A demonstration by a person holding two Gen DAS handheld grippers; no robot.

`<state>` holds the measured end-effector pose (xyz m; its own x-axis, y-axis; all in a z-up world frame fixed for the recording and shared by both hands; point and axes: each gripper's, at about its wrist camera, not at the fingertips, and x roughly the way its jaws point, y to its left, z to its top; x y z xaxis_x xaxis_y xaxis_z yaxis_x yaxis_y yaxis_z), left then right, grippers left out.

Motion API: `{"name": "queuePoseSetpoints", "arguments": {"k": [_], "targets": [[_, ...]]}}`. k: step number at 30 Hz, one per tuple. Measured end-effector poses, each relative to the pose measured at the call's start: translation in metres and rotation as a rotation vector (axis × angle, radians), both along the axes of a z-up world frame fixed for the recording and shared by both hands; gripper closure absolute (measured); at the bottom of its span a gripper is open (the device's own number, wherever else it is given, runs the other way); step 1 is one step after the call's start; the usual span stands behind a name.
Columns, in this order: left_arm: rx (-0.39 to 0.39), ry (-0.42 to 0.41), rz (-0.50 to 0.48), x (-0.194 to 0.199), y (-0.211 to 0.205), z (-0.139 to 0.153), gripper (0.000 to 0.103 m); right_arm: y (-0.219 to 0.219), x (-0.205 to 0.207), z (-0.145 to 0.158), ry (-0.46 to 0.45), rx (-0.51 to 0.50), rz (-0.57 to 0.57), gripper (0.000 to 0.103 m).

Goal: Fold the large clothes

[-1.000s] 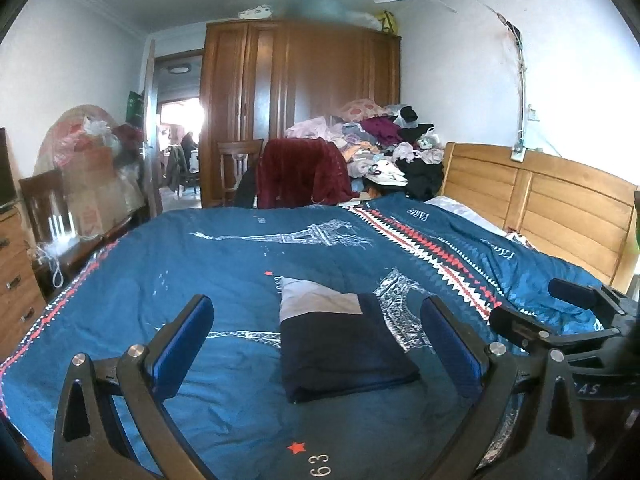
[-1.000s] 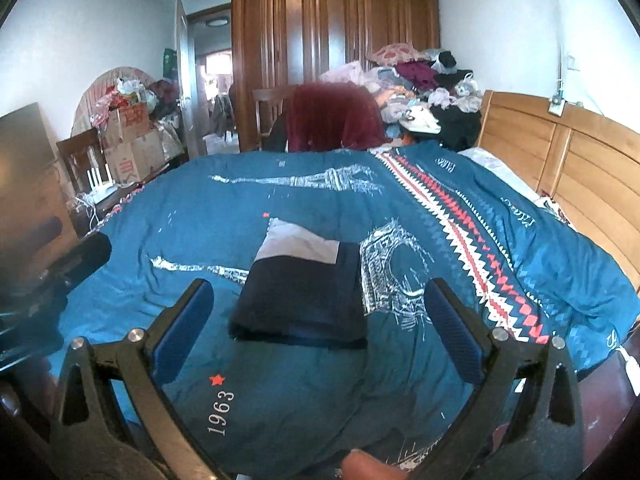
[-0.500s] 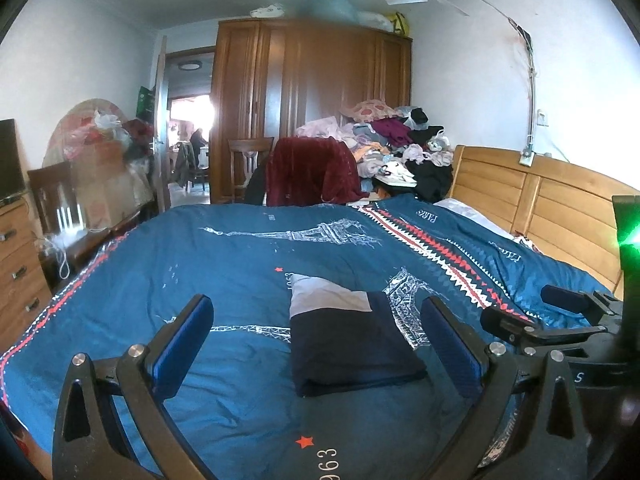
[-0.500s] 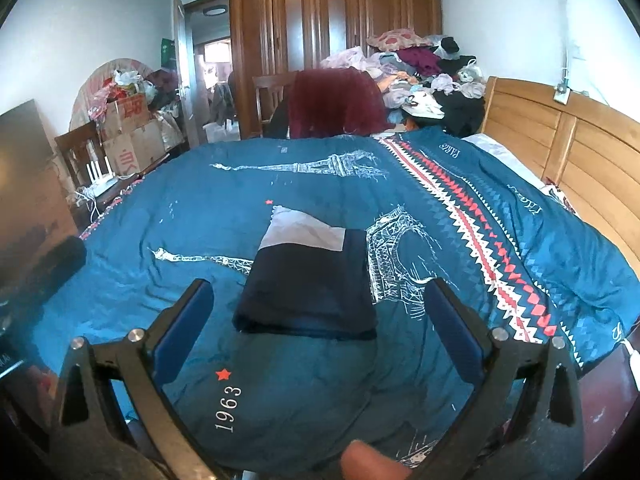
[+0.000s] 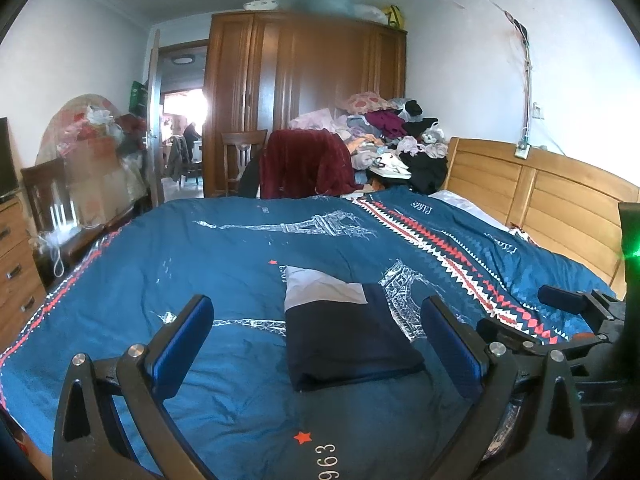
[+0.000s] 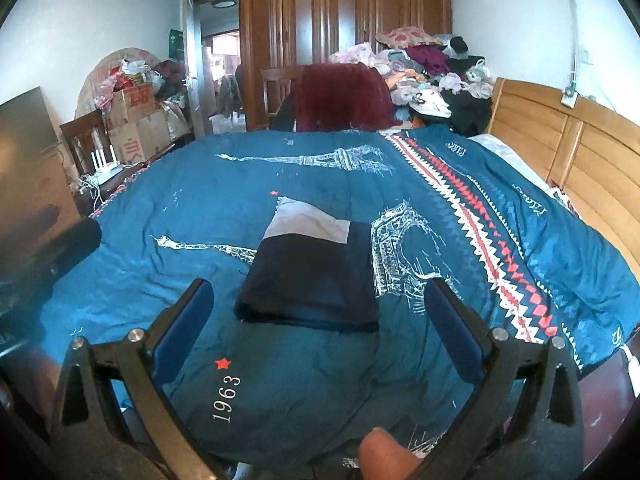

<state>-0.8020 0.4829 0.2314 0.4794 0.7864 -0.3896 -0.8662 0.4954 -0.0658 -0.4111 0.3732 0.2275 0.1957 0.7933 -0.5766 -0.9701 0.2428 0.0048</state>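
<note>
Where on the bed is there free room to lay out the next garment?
Bare quilt lies left of the folded dark garment, toward the red-striped edge, and beyond it around the Eiffel Tower print. The far corner by the headboard is crowded with a clothes pile.

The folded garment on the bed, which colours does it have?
Dark navy with a pale grey-white panel; clearest in the right wrist view.

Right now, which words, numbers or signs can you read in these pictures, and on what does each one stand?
"1963": white print on the blue bedspread, by a red star, near the foot edge, at.
"PARIS": white print on the bedspread near the headboard, seen reversed.
Red characters on the cardboard boxes: too blurred to read.
Green sign on the wall by the door: too small to read.
</note>
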Motion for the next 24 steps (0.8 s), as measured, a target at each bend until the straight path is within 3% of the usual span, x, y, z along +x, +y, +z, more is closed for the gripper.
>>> {"name": "queuePoseSetpoints", "arguments": {"k": [11,24], "targets": [[-0.012,-0.003,-0.007,-0.002,0.005,-0.002,0.000,0.002,-0.013,-0.009,-0.013,-0.029,0.065,0.000],[-0.024,0.002,0.001,-0.002,0.009,-0.008,0.000,0.007,-0.009,-0.018,0.004,-0.060,0.043,0.000]]}}
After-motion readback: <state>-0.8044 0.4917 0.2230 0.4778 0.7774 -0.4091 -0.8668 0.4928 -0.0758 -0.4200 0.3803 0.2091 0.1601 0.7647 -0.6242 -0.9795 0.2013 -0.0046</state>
